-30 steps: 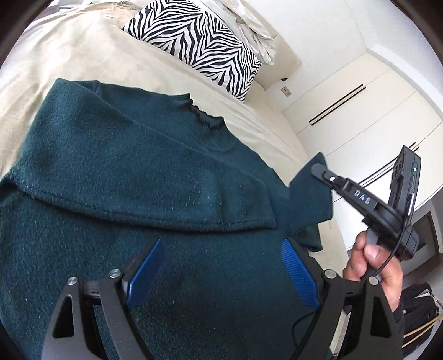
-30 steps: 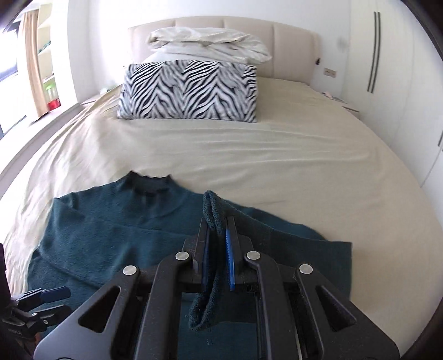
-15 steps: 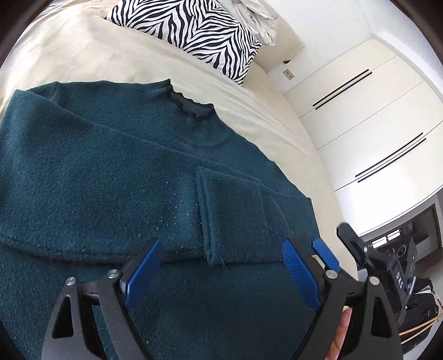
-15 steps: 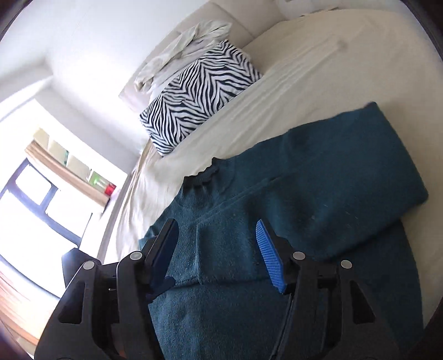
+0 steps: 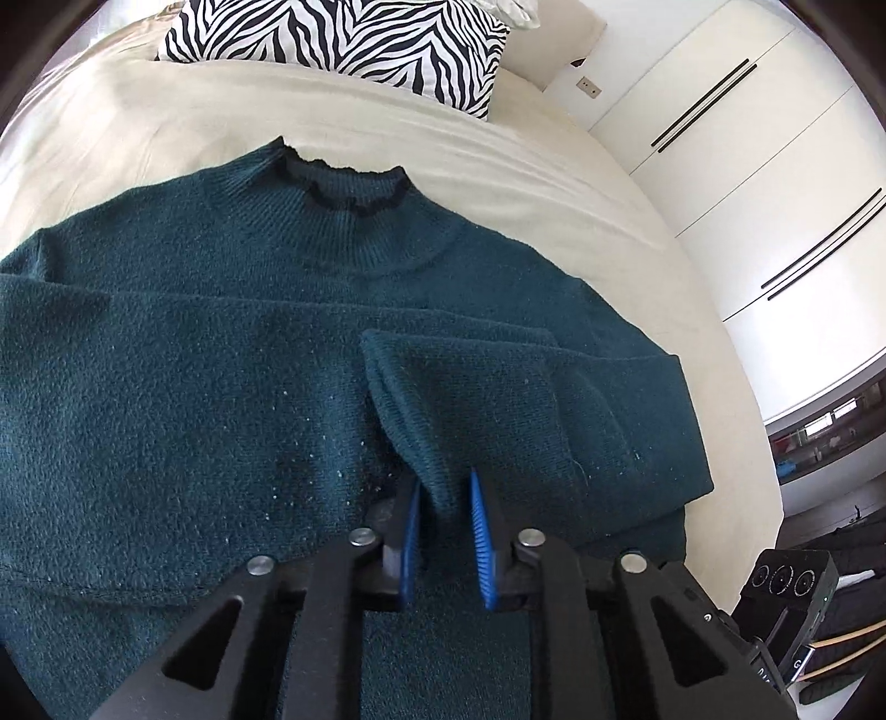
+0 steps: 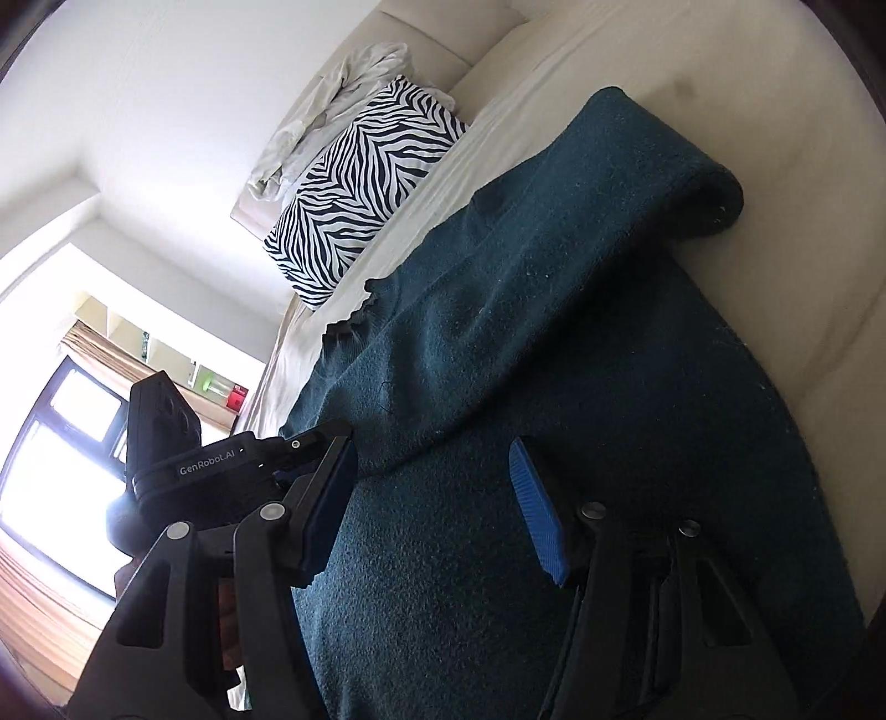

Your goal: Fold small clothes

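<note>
where sweater (image 5: 221, 387) covers bed (image 5: 554, 166) | left gripper (image 5: 443, 531) just clamped cuff (right gripper (image 6: 443, 509) spread)

Cream bed (image 5: 554, 183) fills most of both views, sheet lightly creased. Zebra-print pillow (image 5: 343, 39) sits at the head end, against a padded beige headboard (image 6: 421, 33). Rumpled white bedding (image 6: 326, 116) piled behind the pillow, touching it. White wardrobe doors (image 5: 775, 183) with thin black bar handles (image 5: 703, 105) stand beside the bed in the left wrist view; a small wall socket (image 5: 587, 86) near the headboard corner. Dark shelf recess (image 5: 830, 426) lower right, contents too small to tell. In the right wrist view, bright window (image 6: 61, 443) with dark frame, a shelf (image 6: 166, 354) above it carrying a red item (image 6: 237, 397) and a green one (image 6: 207, 381). White wall (image 6: 166, 83) behind.
</note>
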The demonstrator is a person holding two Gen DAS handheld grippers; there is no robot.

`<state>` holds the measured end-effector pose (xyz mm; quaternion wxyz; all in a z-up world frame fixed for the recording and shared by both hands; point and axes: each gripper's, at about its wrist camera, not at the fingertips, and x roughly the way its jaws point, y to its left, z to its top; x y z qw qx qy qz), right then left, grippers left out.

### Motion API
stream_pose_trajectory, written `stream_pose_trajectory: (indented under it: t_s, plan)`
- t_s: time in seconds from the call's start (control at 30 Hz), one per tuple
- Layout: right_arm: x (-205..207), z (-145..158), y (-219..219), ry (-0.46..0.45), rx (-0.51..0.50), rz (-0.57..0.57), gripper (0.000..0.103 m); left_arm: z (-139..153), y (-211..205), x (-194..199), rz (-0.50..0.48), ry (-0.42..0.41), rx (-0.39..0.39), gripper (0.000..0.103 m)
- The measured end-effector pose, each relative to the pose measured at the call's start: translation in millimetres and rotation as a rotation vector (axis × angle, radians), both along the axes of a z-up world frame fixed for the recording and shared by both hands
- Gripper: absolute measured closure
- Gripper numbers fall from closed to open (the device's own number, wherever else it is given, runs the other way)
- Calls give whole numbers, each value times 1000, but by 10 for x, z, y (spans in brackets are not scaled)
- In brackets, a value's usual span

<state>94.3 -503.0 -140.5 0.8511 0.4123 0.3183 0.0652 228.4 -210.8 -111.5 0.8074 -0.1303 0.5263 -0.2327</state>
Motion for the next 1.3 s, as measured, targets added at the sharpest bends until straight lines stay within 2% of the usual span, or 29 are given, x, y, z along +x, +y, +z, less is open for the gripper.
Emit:
stream_pose_trajectory:
  t_s: [0.1,0.23,0.43,0.5,0.6,0.73,0.9,1.07,1.13,1.23,1.27,1.3]
  plan:
    - [-4,-33,-18,-12,18,-2,48,92,-28,-25,-13,-37,15,94]
    - [5,-40,-21,-24,32,-3,48,278,8,-64,-18,-92,6,95]
    - [11,-36,-23,-35,40,-5,48,527,414,-57,37,-175,-3,95]
    - [-3,-49,-40,-41,52,-8,48,491,659,1,72,-171,5,95]
    - [-13,-64,-71,-46,73,-13,48,308,944,121,124,-118,-4,95]
    - [-19,-4,-99,-18,88,-31,46,54,1078,171,138,-90,32,95]
    - [12,131,-193,34,154,-83,44,22,1122,121,151,-119,0,95]
    - [367,167,-384,129,256,-126,44,44,1130,81,149,-153,2,95]
    - [503,152,-510,106,289,-156,44,-5,1191,92,168,-136,6,95]
    - [462,80,-808,69,321,-281,48,-155,1281,127,174,-88,-7,94]
    - [430,14,-883,53,365,-296,50,-201,1288,130,170,-83,-10,94]
    - [399,-61,-927,38,405,-302,56,-230,1287,124,167,-85,-11,94]
